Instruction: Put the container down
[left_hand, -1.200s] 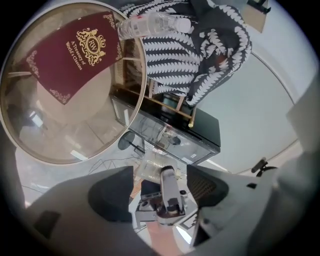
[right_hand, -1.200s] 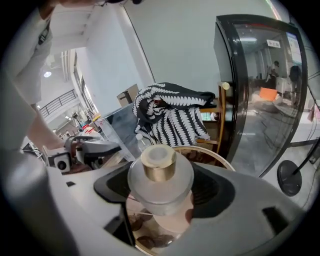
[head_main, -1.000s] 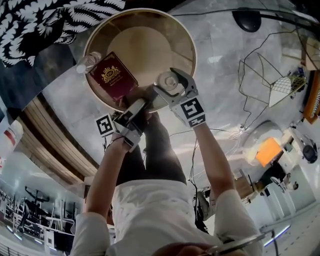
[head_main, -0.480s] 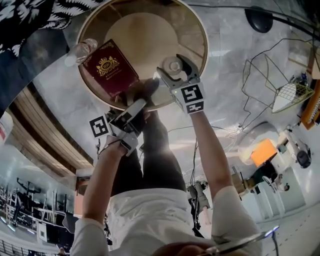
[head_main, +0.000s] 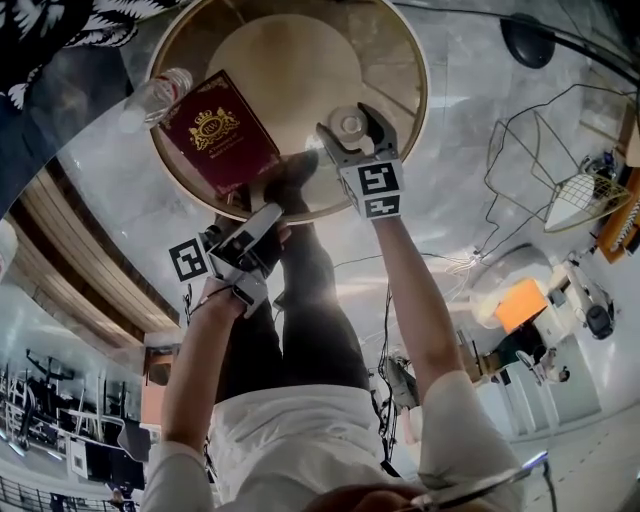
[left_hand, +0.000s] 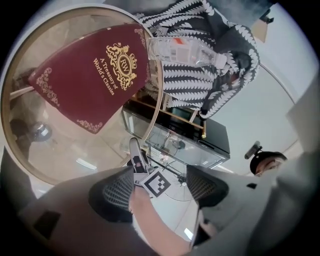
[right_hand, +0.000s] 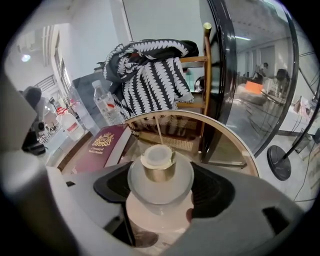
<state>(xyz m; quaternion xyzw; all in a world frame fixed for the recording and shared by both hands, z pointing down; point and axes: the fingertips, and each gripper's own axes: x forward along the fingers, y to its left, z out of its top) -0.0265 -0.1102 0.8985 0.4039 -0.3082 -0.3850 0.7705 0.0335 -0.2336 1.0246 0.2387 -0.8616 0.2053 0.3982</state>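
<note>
The container (right_hand: 160, 172) is a small frosted glass jar with a gold neck and a pale lid. My right gripper (right_hand: 160, 190) is shut on it, one dark pad against each side. In the head view the right gripper (head_main: 352, 132) holds the container (head_main: 348, 125) over the round glass table (head_main: 415, 60), just inside its near rim. Whether its base touches the glass I cannot tell. My left gripper (head_main: 262, 225) hangs outside the near rim, open, and in its own view the left gripper (left_hand: 160, 192) has nothing between its pads.
A maroon book (head_main: 218, 133) lies on the table's left half, and a clear water bottle (head_main: 150, 98) stands at the left rim. Beyond the table a black-and-white patterned cloth (right_hand: 150, 70) hangs on a wooden chair. A wire basket (head_main: 575, 190) stands to the right.
The right gripper has carried the container from the table's near rim further in over the glass. The left gripper has drawn back slightly from the rim.
</note>
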